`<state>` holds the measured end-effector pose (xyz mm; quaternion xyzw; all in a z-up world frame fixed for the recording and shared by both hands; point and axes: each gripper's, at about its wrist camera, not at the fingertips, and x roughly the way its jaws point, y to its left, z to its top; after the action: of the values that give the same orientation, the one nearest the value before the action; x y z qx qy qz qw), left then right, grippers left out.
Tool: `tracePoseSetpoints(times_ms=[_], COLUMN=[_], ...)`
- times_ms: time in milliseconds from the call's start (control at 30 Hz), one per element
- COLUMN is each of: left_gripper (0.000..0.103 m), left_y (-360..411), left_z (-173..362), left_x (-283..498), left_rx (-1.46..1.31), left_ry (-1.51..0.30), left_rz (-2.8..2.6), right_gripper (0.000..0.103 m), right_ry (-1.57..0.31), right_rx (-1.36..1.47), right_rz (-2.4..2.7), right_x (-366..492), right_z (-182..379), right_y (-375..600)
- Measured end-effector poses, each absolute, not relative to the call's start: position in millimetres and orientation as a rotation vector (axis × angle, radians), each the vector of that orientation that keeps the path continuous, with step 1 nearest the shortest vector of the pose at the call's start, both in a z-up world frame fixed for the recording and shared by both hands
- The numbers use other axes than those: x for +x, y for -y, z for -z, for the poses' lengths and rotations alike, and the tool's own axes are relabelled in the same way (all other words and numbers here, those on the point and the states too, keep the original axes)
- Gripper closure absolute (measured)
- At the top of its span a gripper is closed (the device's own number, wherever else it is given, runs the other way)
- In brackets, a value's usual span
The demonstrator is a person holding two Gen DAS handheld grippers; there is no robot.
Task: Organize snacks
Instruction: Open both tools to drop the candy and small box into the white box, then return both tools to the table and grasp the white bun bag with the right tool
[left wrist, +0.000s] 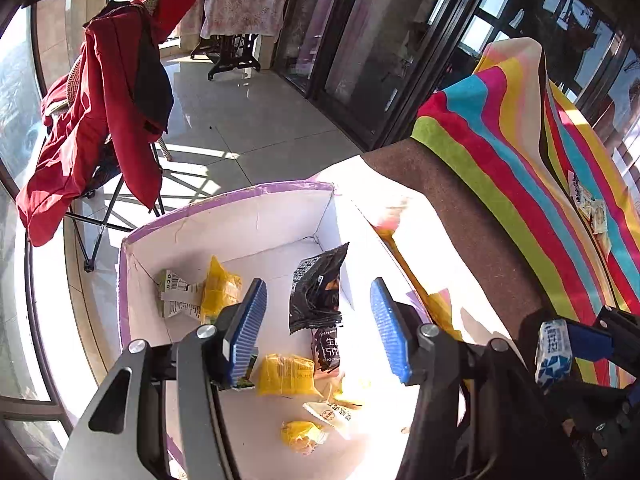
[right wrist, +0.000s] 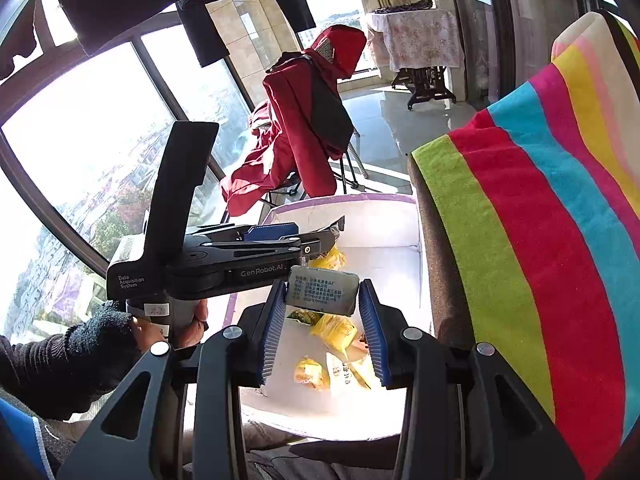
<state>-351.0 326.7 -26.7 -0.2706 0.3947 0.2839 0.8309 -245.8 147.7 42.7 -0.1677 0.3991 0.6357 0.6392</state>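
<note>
White card, trimmed in purple, is forming the box (left wrist: 224, 200) that I am holding both claws over. It is sitting just left of a striped cloth (left wrist: 520, 168).

I am keeping the left claw (left wrist: 318, 286) spread wide, its blue pads (left wrist: 248, 320) well apart and gripping nothing. A black packet (left wrist: 316, 300) is showing in the gap between them. It is lying down in the box against the far right wall, clear of both pads. Yellow packets (left wrist: 286, 374) and a few other wrappers are lying on the box floor nearer to me. A hand (right wrist: 176, 324) in a dark knitted sleeve is gripping that claw's handle.

I am holding the right claw (right wrist: 323, 300) about half open above the near end of the box. A grey packet (right wrist: 322, 290) is sitting crosswise at its fingertips, reaching from one pad to the other. I cannot tell whether the pads are pressing on it or merely touching.

A red coat (left wrist: 96, 120) is hanging over a chair at the far left.
</note>
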Motion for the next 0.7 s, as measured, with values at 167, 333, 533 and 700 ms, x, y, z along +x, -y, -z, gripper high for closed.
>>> tracePoseSetpoints(times_ms=[167,333,533,700], left_gripper=[0.002,0.002,0.002,0.002], left_y=[-342,-349,-337,-299], left_z=[27,9,-29,-69], left_x=[-368,-371,-328,-256], left_rx=[-0.591,-0.571,-0.436,-0.375], left_ry=[-0.86,-0.831,-0.783,-0.68], left_rz=[-0.811,-0.875,-0.809,-0.636], right_gripper=[0.03,0.03,0.019,0.016], right_ry=[-0.841,-0.805,-0.654,-0.613], right_rx=[-0.369,-0.279,-0.246,-0.177], right_rz=[-1.433,-1.343,-1.155,-0.963], right_x=[-248,-218,-182,-144], right_z=[-55,-73,-104,-110], right_y=[-134,-109,-49,9])
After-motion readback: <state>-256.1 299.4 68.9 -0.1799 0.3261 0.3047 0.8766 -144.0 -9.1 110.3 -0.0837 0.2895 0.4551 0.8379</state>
